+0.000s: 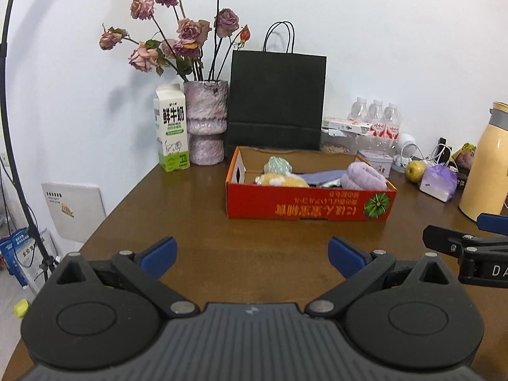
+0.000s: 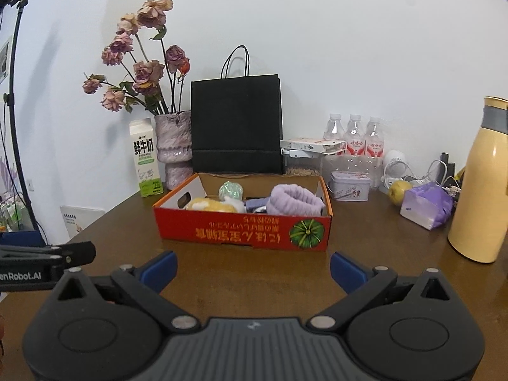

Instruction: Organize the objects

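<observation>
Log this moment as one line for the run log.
left hand-held gripper: open, empty | right hand-held gripper: open, empty | red cardboard box: on brown wooden table, holds lilac fluffy headband

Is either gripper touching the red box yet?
Apart. In both wrist views, bare brown table shows between the red box and the open left gripper and right gripper.

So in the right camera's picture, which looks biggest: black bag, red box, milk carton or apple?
1. Black bag and red box: too alike, and the box sits nearer.
2. Milk carton.
3. Apple.
</observation>
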`<state>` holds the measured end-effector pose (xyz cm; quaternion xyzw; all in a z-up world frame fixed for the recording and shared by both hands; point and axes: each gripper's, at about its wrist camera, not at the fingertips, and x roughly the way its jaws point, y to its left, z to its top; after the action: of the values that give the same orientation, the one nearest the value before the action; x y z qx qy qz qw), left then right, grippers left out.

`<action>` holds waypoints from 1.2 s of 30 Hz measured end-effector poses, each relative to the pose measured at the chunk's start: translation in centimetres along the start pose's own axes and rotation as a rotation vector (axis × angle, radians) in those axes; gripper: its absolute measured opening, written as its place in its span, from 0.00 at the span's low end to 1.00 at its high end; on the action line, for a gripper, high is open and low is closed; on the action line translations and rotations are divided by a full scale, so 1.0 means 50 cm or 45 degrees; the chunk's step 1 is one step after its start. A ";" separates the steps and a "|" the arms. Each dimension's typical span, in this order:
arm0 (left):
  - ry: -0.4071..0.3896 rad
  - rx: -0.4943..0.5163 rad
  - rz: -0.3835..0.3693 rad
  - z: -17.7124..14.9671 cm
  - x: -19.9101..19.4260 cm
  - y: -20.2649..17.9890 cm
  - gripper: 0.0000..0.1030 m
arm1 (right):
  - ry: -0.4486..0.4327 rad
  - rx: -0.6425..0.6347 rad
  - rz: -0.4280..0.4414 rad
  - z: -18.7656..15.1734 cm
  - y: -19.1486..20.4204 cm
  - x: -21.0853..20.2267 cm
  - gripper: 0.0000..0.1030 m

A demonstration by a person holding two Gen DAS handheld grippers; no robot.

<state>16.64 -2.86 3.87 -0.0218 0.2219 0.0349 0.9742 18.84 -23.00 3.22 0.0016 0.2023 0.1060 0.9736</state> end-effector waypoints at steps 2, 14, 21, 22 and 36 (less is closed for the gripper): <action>0.007 -0.003 0.002 -0.006 -0.008 0.000 1.00 | 0.000 -0.004 -0.003 -0.005 0.001 -0.011 1.00; 0.019 -0.020 0.013 -0.019 -0.027 0.012 1.00 | -0.007 -0.014 -0.007 -0.011 0.008 -0.039 1.00; 0.026 -0.020 0.019 -0.024 -0.028 0.018 1.00 | -0.003 -0.017 -0.007 -0.012 0.009 -0.039 1.00; 0.028 -0.021 0.020 -0.023 -0.027 0.018 1.00 | -0.003 -0.017 -0.006 -0.012 0.009 -0.039 1.00; 0.037 -0.007 0.016 -0.024 -0.026 0.013 1.00 | -0.001 -0.019 -0.007 -0.012 0.009 -0.038 1.00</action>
<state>14.90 -2.38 3.35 -0.0234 0.2361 0.0413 0.9706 16.80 -23.00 3.44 -0.0061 0.2012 0.1049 0.9739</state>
